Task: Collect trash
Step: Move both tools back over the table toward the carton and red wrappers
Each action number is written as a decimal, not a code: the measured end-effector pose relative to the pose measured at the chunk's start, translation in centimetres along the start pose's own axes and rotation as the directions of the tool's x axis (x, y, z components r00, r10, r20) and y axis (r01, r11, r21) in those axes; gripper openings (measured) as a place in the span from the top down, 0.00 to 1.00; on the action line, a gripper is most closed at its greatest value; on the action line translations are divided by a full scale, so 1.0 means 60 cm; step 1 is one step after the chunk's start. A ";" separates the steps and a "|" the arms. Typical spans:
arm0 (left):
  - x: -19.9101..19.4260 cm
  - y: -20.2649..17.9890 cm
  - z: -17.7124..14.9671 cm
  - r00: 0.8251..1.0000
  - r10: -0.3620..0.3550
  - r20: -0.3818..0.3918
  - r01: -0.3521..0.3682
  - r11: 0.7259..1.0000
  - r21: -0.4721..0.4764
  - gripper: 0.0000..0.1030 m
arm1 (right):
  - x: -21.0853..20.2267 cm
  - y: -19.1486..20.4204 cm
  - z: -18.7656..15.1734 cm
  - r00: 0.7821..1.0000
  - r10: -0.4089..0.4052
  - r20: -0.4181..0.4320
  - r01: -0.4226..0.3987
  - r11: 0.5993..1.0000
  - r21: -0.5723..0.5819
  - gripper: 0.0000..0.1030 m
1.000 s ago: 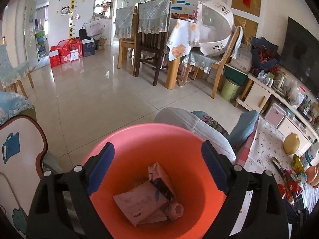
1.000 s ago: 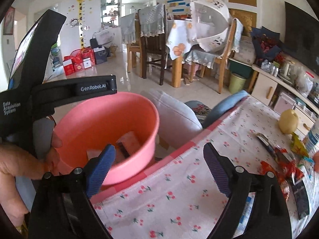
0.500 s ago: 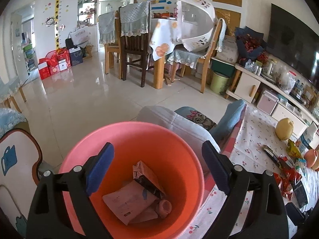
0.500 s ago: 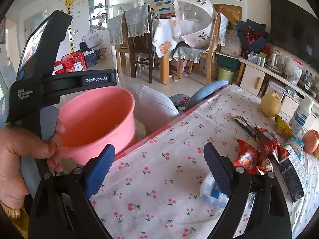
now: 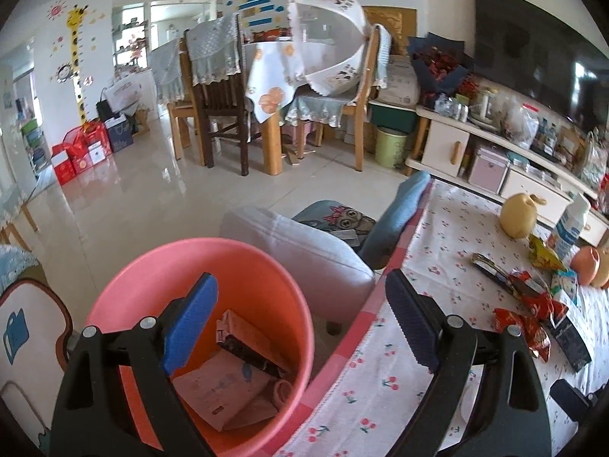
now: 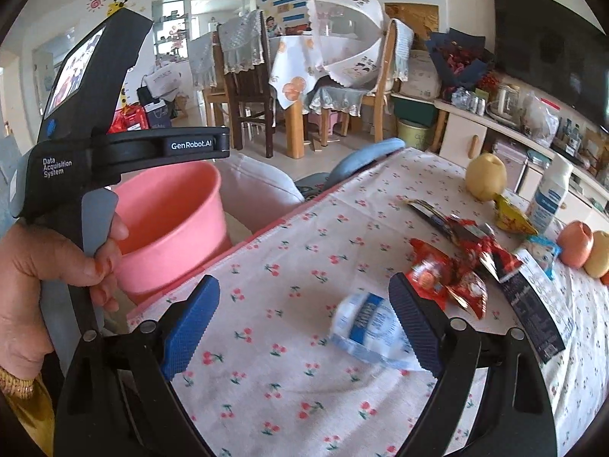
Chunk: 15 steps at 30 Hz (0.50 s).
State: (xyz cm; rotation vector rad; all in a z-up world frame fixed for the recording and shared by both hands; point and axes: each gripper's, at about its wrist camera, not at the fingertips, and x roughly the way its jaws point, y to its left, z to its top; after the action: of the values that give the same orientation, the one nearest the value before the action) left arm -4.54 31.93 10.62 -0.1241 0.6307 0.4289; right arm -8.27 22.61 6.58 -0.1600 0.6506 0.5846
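Tiled dining room, cherry-print tablecloth (image 6: pixel 289 266), strewn wrappers (image 6: pixel 456 278), pink bin (image 5: pixel 243 266)

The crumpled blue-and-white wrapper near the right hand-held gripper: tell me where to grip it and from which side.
Take the blue-and-white wrapper across its puffed middle, coming down from above and the near side with the open right hand-held gripper. It lies flat and crumpled on the tablecloth, clear of the red wrappers, so pinching the raised folds probably works best.

Glossy tiled floor (image 5: pixel 114 205), dining table (image 5: pixel 278 76) with wooden chairs (image 5: pixel 220 106), wall television (image 5: pixel 533 53), daylight
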 end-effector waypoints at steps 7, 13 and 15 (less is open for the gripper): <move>-0.004 -0.046 -0.004 1.000 -0.010 0.010 0.009 0.998 0.068 0.12 | -0.015 -0.034 -0.018 1.000 -0.022 -0.005 0.022 0.999 0.031 0.13; -0.011 -0.085 -0.010 0.999 -0.026 0.025 0.023 0.992 0.124 0.12 | -0.028 -0.064 -0.032 0.999 -0.037 -0.010 0.037 0.998 0.055 0.13; -0.012 -0.096 -0.010 0.999 -0.031 0.028 0.027 0.990 0.140 0.12 | -0.034 -0.075 -0.037 0.999 -0.044 -0.009 0.044 0.997 0.060 0.13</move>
State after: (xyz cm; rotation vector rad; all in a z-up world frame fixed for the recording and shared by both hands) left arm -2.94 26.30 10.45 0.0060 0.6269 0.3569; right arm -8.22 17.24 5.89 -0.1198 0.6698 0.5217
